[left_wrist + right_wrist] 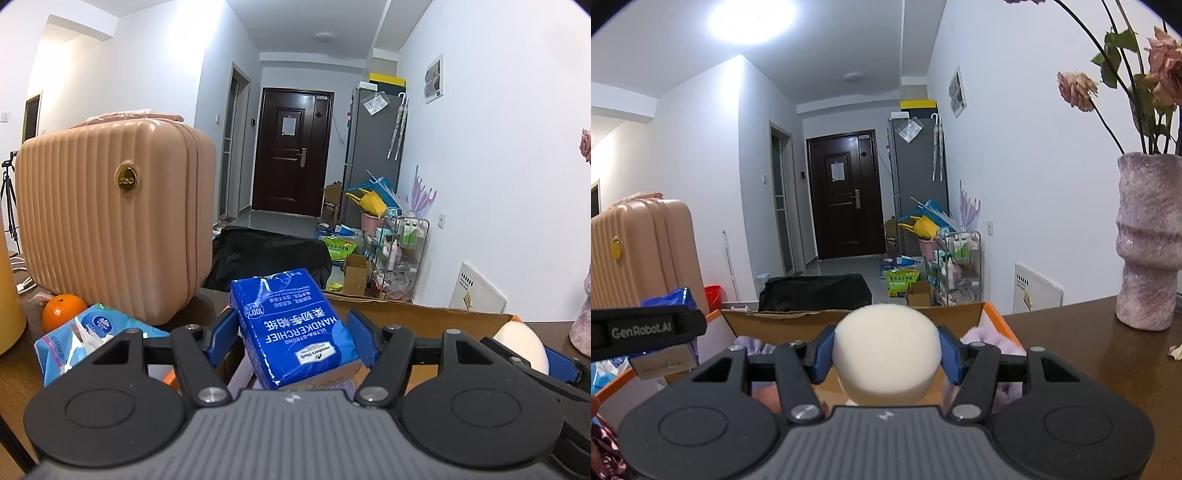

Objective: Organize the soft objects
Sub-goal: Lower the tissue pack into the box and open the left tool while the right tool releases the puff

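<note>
The blue tissue pack point(295, 328) sits clamped in your left gripper point(293, 336), long axis pointing ahead over the cardboard box point(424, 314). Your right gripper point(886, 352) pinches the white sponge point(886, 354) above that same box, just beside the left.

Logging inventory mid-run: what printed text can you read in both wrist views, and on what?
"ULTRA-STRONG HANDKERCHIEF", "100%": blue tissue pack in the left tongs, seen upside down; its Chinese lines and brand label are too small.
"GenRobot.AI": left tongs' black arm.
Suitcase badge, wet-wipes pack, green bag: unreadable.
</note>
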{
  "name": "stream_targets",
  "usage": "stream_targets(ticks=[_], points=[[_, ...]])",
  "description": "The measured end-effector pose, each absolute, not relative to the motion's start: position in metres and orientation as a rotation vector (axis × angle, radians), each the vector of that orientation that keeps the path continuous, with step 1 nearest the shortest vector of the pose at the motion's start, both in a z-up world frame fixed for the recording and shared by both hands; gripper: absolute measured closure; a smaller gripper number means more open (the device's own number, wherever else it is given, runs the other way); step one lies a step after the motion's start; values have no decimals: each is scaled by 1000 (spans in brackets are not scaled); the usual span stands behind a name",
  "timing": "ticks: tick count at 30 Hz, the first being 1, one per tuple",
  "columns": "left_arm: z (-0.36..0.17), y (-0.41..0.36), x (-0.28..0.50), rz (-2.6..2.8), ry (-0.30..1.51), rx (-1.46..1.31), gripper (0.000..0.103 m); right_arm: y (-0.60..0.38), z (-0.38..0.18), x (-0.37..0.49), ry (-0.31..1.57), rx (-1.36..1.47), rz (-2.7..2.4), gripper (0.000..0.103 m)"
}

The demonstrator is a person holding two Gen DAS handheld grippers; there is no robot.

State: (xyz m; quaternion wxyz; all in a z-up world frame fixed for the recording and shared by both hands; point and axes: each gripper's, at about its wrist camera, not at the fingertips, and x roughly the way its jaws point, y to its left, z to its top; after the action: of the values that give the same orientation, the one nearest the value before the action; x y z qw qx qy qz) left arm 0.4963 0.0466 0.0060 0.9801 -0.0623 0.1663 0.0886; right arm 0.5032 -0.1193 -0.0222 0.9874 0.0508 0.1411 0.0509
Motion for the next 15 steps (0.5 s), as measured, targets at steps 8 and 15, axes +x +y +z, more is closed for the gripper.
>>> stream_targets(ticks=[8, 15], points=[[4, 46, 495, 173, 334, -116, 36, -120, -25, 502, 298, 105, 97, 45], [5, 51, 493, 225, 331, -138, 0, -120, -26, 499, 285, 104, 96, 14]])
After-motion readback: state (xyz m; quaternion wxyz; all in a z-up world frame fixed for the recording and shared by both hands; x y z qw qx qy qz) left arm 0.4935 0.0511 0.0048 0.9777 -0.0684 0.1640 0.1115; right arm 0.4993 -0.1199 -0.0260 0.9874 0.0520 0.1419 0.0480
